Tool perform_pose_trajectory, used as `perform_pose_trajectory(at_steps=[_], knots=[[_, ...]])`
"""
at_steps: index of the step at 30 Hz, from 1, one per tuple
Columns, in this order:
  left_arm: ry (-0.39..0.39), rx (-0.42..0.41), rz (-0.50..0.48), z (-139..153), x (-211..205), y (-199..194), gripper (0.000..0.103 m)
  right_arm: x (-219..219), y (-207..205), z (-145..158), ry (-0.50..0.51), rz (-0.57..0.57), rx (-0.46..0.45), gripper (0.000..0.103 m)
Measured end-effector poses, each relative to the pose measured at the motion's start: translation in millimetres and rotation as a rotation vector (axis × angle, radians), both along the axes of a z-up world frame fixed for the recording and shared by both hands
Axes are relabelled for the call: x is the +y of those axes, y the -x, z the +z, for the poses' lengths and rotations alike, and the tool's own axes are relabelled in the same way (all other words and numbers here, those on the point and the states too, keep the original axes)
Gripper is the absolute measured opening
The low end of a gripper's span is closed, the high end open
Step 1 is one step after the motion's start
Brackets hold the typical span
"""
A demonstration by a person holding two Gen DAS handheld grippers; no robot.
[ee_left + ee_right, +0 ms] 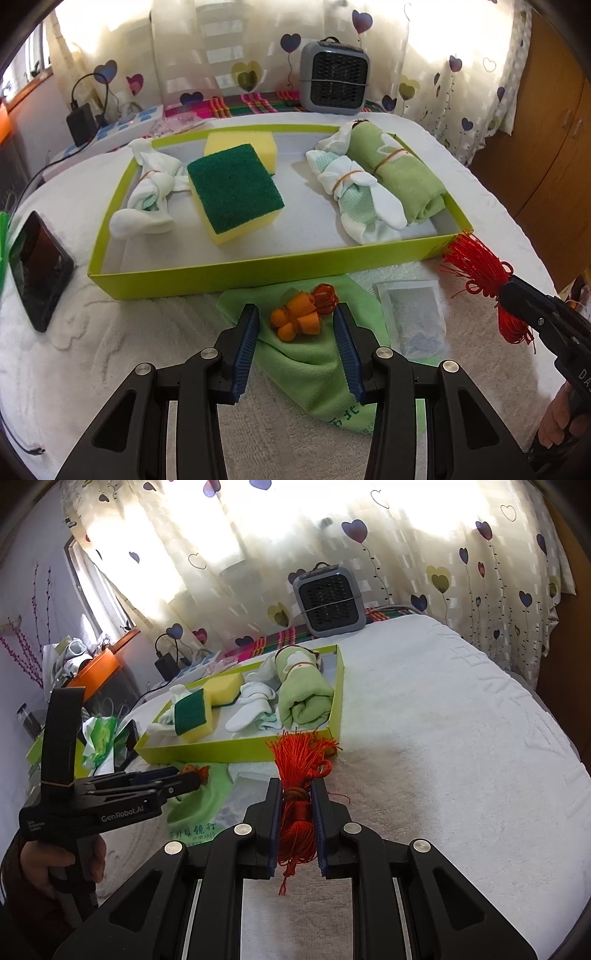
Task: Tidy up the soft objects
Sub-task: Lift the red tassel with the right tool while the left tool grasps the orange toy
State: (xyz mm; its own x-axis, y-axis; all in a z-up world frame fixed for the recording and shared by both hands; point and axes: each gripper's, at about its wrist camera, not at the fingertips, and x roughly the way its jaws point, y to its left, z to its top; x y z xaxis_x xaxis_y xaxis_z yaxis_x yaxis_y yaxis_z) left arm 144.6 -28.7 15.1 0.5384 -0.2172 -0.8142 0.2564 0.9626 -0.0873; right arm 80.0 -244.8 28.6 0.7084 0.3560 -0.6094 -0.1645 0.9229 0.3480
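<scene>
inside green tray (207,271) sponges (232,192), socks (351,195), towel (402,177), left fingers (295,325) apart, right fingers (297,805) clamped on red tassel (299,771)

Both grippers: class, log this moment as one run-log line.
left gripper: open over orange bundle | right gripper: shut on red tassel | green tray: sponges, rolled cloths inside

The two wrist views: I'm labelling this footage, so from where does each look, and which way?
Left wrist: rides the left hand-held gripper, looking down at the orange bundle before the green tray; its own open fingers show.
Right wrist: rides the right hand-held gripper, shut on the red tassel, facing the tray's corner; a hand shows.
Shared: tray, sponges, grey fan, each other's gripper.
</scene>
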Motion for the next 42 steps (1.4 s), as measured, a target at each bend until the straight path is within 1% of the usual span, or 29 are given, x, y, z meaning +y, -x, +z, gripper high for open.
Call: perform_pose_trajectory(at_steps=[2, 6, 9, 17, 26, 33, 38, 42], knots=[[-0.001, -0.002, -0.002, 0, 0, 0, 0.04, 0, 0, -1, -0.001, -0.001, 0.002, 0.016], [0.0, -0.01, 0.005, -1, 2, 0, 0.031, 0, 0, -2, -0.003, -0.003, 0.004, 0.017], [0.0, -0.017, 0.006, 0, 3, 0, 0.026, 0, -1, -2, 0.0, -0.002, 0.005, 0.016], [0.004, -0.033, 0.008, 2, 4, 3, 0.026, 1, -1, -2, 0.0, -0.004, 0.004, 0.016], [0.054, -0.058, 0.013, 16, 9, 10, 0.026, 2, 0, 1, 0.005, 0.003, -0.009, 0.016], [0.095, -0.074, 0.019, 29, 14, 13, 0.026, 1, 3, 11, -0.001, 0.0, -0.035, 0.016], [0.103, -0.096, 0.012, 39, 13, 13, 0.026, 1, 3, 20, -0.007, 0.004, -0.059, 0.016], [0.114, -0.099, 0.006, 44, 12, 8, 0.026, 4, 1, 28, -0.006, 0.008, -0.083, 0.016]])
